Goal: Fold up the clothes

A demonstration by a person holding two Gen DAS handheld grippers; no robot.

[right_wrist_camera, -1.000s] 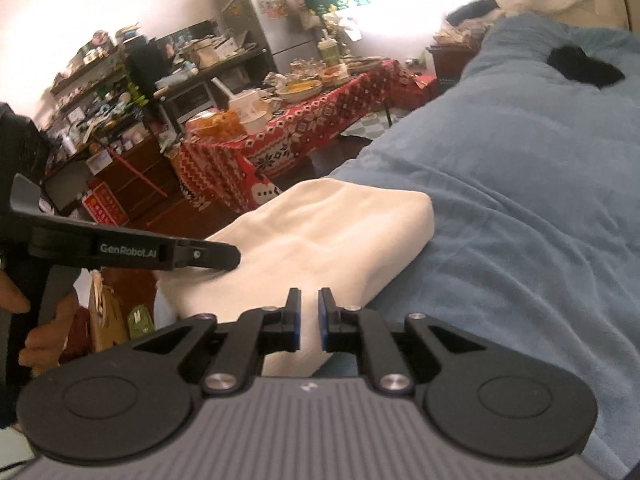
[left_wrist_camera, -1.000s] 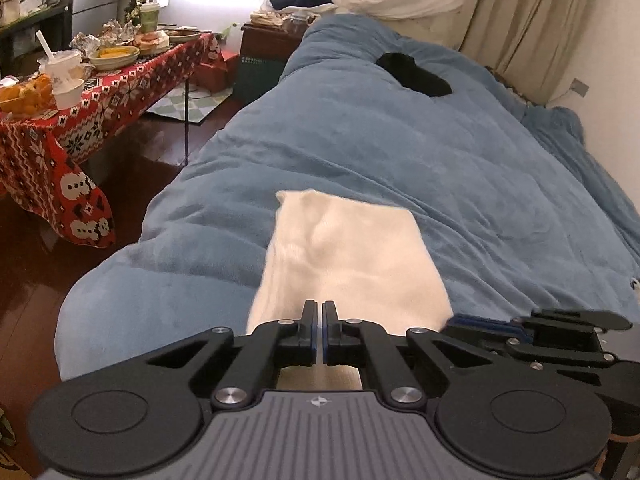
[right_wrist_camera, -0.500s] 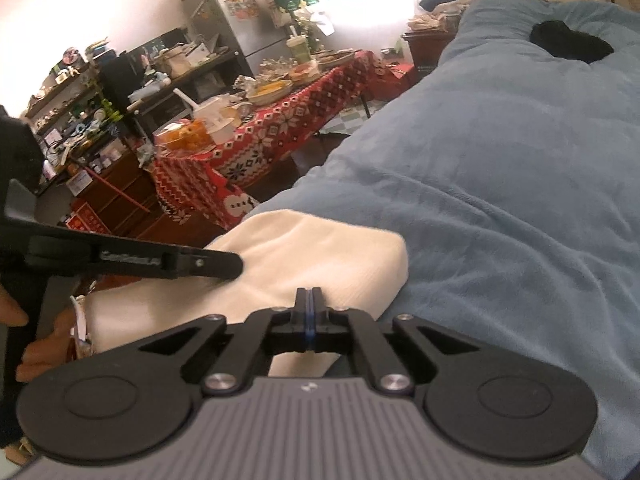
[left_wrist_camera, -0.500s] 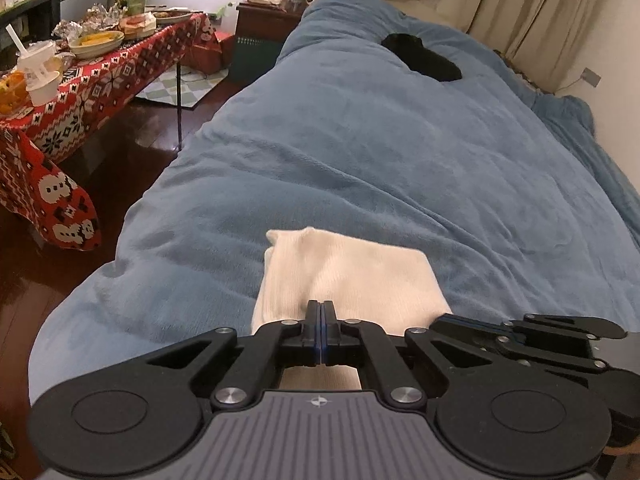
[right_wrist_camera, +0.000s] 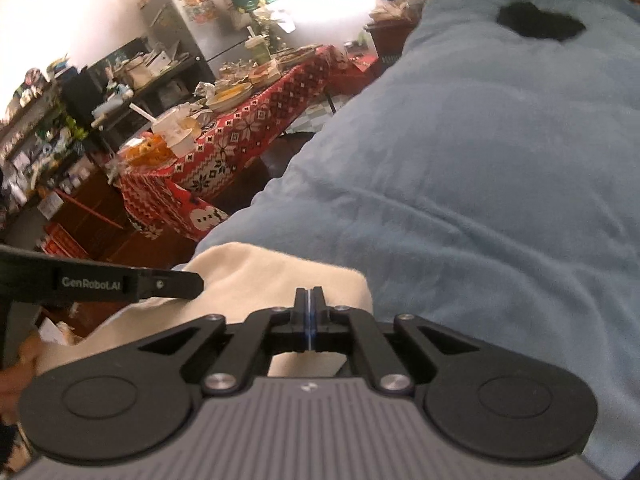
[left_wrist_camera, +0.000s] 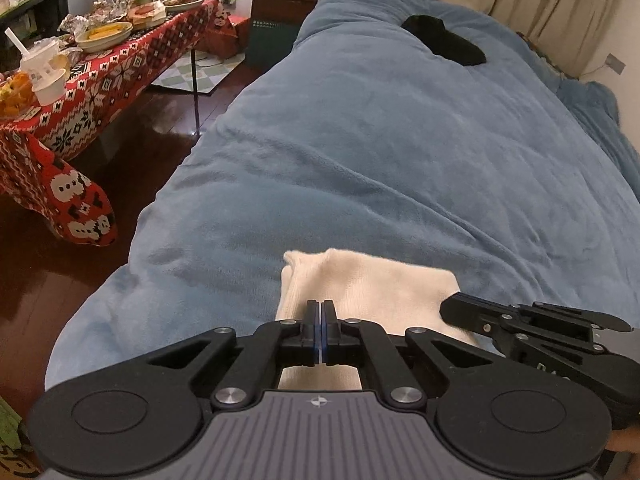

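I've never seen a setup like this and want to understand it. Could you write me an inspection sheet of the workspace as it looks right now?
Surface: blue fleece blanket spread over a bed.
Job's things: cream garment, folded, lying near the blanket's front edge.
Clutter: black cloth item farther up the bed.
Grippers: left gripper and right gripper both have jaws pressed together over the garment's near edge; whether cloth is pinched cannot be told.
Cables: nothing seen.
Surroundings: table with red patterned cloth carrying food and cups, dark wooden floor, beige curtain, refrigerator.
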